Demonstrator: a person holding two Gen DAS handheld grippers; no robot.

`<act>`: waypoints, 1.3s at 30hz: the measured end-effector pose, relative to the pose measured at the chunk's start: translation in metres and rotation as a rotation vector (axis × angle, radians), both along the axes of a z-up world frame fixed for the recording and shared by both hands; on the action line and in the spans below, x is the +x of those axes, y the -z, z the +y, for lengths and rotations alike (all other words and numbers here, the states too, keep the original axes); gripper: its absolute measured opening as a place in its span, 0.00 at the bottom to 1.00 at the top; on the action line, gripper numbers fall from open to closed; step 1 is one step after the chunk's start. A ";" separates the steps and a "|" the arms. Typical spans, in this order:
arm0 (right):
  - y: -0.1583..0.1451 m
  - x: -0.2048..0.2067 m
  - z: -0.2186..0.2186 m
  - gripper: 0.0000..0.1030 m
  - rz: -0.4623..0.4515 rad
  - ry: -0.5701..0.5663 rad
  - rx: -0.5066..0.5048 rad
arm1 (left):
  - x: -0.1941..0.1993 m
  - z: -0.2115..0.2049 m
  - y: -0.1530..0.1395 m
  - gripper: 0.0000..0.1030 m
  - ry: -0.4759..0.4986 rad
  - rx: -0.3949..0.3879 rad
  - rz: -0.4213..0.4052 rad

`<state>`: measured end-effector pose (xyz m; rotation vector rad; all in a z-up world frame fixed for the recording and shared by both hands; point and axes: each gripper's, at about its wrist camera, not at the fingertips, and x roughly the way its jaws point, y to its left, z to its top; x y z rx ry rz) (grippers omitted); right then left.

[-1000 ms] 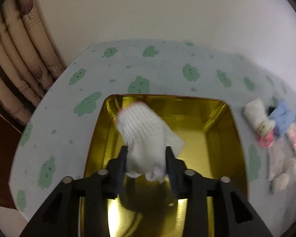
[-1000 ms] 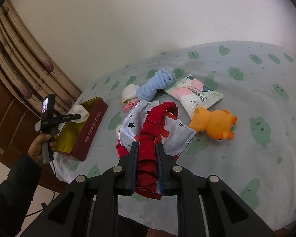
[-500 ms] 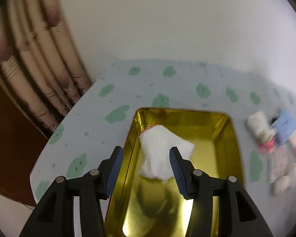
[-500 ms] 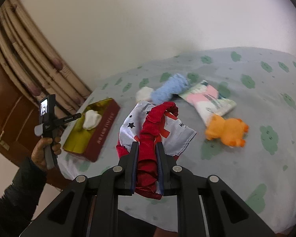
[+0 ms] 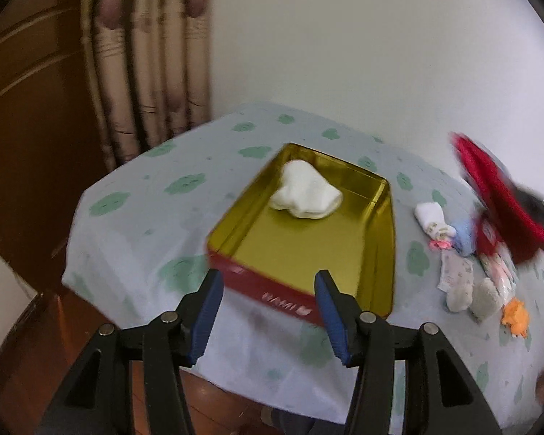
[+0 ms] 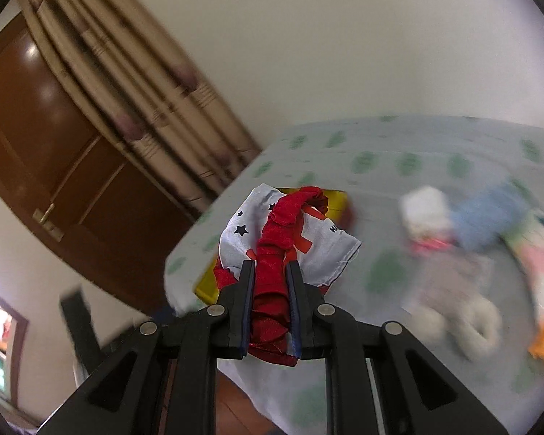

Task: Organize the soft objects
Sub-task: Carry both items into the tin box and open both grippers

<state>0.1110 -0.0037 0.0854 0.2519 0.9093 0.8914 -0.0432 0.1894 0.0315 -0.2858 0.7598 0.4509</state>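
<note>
A red tin with a gold inside (image 5: 308,250) sits on the table's left end, with a white glove (image 5: 304,192) lying in its far part. My left gripper (image 5: 268,311) is open and empty, pulled back in front of the tin's near wall. My right gripper (image 6: 270,290) is shut on a red and white star-print cloth (image 6: 286,235) and holds it in the air near the tin (image 6: 335,199). That cloth also shows at the right of the left wrist view (image 5: 497,195).
Right of the tin lie a white sock (image 5: 431,217), a blue cloth (image 5: 462,235), a grey patterned cloth (image 5: 455,272) and an orange plush toy (image 5: 515,315). A curtain (image 5: 145,72) and a wooden door (image 6: 36,127) stand behind the table's left edge.
My left gripper opened, left the white glove in the tin and drew back and up. My right gripper carried the red and white cloth to the left, toward the tin.
</note>
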 end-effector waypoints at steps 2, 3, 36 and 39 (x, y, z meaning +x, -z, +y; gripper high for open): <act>0.007 0.015 0.030 0.15 0.004 -0.026 -0.022 | -0.010 0.001 0.000 0.52 -0.029 0.035 -0.021; 0.013 0.025 0.044 0.15 0.019 -0.041 -0.026 | -0.011 0.001 0.000 0.52 -0.038 0.058 -0.026; 0.041 0.037 0.074 0.76 -0.263 0.088 -0.246 | 0.000 -0.010 0.018 0.53 0.027 0.168 0.028; 0.028 -0.002 0.012 0.92 -0.358 0.188 -0.218 | -0.001 -0.015 0.017 0.53 0.046 0.179 0.017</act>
